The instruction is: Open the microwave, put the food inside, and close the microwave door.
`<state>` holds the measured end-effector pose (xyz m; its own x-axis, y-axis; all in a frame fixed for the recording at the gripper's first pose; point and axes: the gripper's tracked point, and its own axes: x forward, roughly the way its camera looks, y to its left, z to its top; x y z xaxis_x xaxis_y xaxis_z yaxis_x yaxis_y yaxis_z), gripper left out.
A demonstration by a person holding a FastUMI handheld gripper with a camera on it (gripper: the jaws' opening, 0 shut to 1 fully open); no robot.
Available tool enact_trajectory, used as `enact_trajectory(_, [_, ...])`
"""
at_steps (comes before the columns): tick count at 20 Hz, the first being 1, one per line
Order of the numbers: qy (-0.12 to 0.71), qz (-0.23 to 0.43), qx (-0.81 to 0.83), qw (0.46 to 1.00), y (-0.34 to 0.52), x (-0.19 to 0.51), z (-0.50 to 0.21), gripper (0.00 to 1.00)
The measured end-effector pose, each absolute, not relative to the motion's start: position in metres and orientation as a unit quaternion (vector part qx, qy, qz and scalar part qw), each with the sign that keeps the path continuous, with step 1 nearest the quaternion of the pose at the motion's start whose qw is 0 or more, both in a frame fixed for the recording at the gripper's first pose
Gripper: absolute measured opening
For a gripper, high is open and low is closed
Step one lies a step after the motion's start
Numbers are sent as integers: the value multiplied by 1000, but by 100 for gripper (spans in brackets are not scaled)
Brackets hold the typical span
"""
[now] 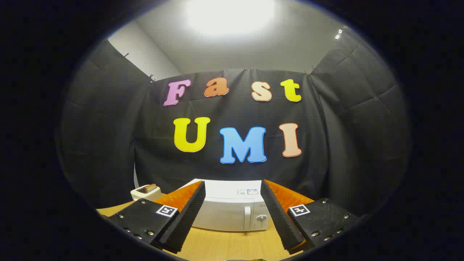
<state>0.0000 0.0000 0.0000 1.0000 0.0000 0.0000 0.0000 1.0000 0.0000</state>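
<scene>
Gripper [232, 217] hardware, as seen from its own camera: two wedge-shaped fingers [181, 221], each tapering forward to a narrow tip. Inner faces are ribbed, fine parallel ridges running the full length of each pad. Behind the ribbed part each finger widens into a flat, textured mounting plate. Plates are fixed with small shiny round-head screws [143, 201] along their edges, several visible per side. Each plate carries one square white fiducial tag [166, 210] with a dark pattern, set near the inner edge just behind the ribbed face; the matching tag sits mirrored on the other plate. Both sides look symmetric.
</scene>
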Motion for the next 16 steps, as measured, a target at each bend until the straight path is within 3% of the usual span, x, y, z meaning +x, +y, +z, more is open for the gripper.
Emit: enact_trajectory(16, [-7,7,4,1000,-1,20,7,96])
